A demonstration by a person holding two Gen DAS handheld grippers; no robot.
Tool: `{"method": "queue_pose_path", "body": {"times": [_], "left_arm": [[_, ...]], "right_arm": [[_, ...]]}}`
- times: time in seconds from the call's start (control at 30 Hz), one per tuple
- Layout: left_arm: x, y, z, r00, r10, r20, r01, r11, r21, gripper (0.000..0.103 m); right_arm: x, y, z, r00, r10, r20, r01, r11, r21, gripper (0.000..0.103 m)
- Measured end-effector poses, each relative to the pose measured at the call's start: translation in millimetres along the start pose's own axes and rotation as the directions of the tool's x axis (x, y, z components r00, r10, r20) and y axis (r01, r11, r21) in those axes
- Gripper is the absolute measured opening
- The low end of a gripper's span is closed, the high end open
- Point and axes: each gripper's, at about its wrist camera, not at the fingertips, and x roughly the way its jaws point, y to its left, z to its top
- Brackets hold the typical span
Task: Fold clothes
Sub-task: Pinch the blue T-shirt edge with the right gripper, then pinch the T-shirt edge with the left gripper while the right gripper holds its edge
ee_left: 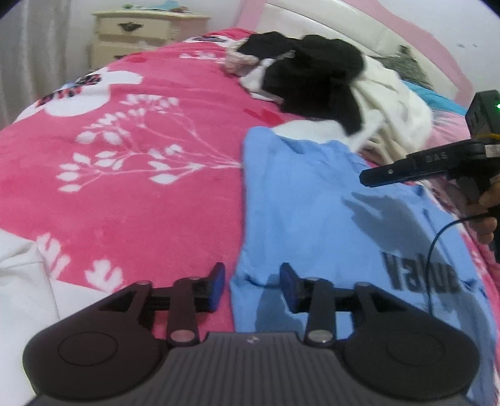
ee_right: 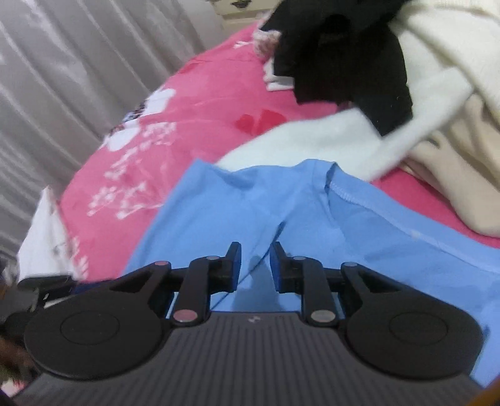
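Observation:
A light blue T-shirt (ee_left: 312,212) with dark lettering lies spread on the pink floral blanket (ee_left: 140,187). My left gripper (ee_left: 252,287) hovers over the shirt's left edge, its blue pads (ee_left: 218,285) apart and not pressing on the cloth. In the right wrist view my right gripper (ee_right: 255,265) stands over the blue T-shirt (ee_right: 237,206), jaws narrowly open above a crease and gripping nothing. In the left wrist view the right gripper (ee_left: 370,178) reaches in from the right above the shirt, held by a hand (ee_left: 487,215).
A heap of black (ee_left: 315,81), white and cream clothes (ee_left: 397,106) lies behind the shirt near the padded headboard (ee_left: 328,22). A cream nightstand (ee_left: 140,31) stands beyond the bed. Grey curtains (ee_right: 62,78) hang at the left. White cloth (ee_left: 18,271) lies at the near left.

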Motion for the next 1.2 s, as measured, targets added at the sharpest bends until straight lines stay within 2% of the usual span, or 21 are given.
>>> {"method": "queue_pose_path", "body": {"times": [0.1,0.2,0.27,0.37,0.43,0.5,0.57,0.6,0.7,0.8,0.9,1.0,1.07,1.1,1.17,1.2], "left_arm": [[-7.7,-5.2,-4.3,0.999,-0.032,-0.043,0.035,0.998,0.057,0.051],[-15.7,-7.6,-14.0,0.998,0.0,-0.066,0.005,0.997,0.083,0.051],[-19.2,-4.6,-20.8,0.996,0.038,-0.084,-0.035,0.998,0.047,0.051],[-21.4,0.3,-30.3,0.994,0.054,-0.095,-0.055,0.998,-0.005,0.047],[-23.0,-1.1,-35.3,0.994,0.069,-0.081,-0.07,0.998,-0.005,0.044],[-24.3,-4.4,-38.4,0.994,0.088,-0.067,-0.089,0.996,0.0,0.032],[-24.8,-6.1,-41.4,0.994,0.091,-0.055,-0.092,0.996,-0.012,0.025],[-24.9,-7.0,-42.9,0.995,0.092,-0.05,-0.093,0.996,-0.018,0.016],[-23.2,-10.8,-45.9,0.996,0.076,-0.039,-0.077,0.996,-0.033,0.004],[-26.0,-18.3,-48.2,0.999,0.053,-0.009,-0.053,0.998,-0.016,0.003],[-33.7,-29.9,-49.9,1.0,0.004,0.024,-0.005,1.0,0.024,0.003],[-39.1,-40.6,-50.4,0.998,-0.036,0.044,0.033,0.998,0.055,0.003],[-40.8,-46.5,-49.5,0.997,-0.06,0.054,0.057,0.996,0.064,0.003],[-40.4,-47.5,-47.9,0.996,-0.069,0.059,0.065,0.996,0.063,0.003],[-42.6,-52.4,-46.4,0.994,-0.089,0.069,0.085,0.994,0.062,0.003],[-43.7,-54.9,-45.7,0.992,-0.099,0.075,0.095,0.994,0.062,0.003]], "right_arm": [[-30.6,16.0,-7.6,1.0,-0.021,-0.021,0.02,0.998,-0.057,0.029],[-47.5,32.9,-10.3,0.998,-0.014,-0.058,0.009,0.997,-0.077,0.046],[-41.9,48.4,-8.0,0.995,0.01,-0.098,-0.016,0.998,-0.058,0.053],[-16.7,72.7,-6.2,0.986,0.038,-0.164,-0.038,0.999,0.003,0.058],[6.3,89.1,-1.3,0.984,0.02,-0.178,-0.017,1.0,0.021,0.06],[28.3,102.8,6.2,0.985,-0.002,-0.174,0.011,0.999,0.046,0.06],[47.6,110.8,15.4,0.987,-0.024,-0.159,0.034,0.998,0.06,0.062],[58.2,113.4,20.5,0.987,-0.04,-0.153,0.052,0.996,0.072,0.062],[86.2,119.6,30.5,0.984,-0.093,-0.15,0.104,0.993,0.063,0.062],[106.5,119.2,31.6,0.976,-0.138,-0.167,0.15,0.987,0.06,0.062],[112.4,119.8,29.2,0.974,-0.153,-0.165,0.162,0.986,0.041,0.063],[111.6,123.1,24.8,0.971,-0.183,-0.154,0.183,0.983,-0.016,0.055],[110.1,123.6,22.4,0.966,-0.215,-0.143,0.21,0.976,-0.049,0.036],[108.5,122.0,22.3,0.965,-0.223,-0.137,0.217,0.975,-0.056,0.031],[102.6,113.3,23.2,0.968,-0.213,-0.132,0.21,0.977,-0.038,0.01],[98.1,107.8,23.9,0.972,-0.194,-0.133,0.194,0.981,-0.014,0.007]]}}
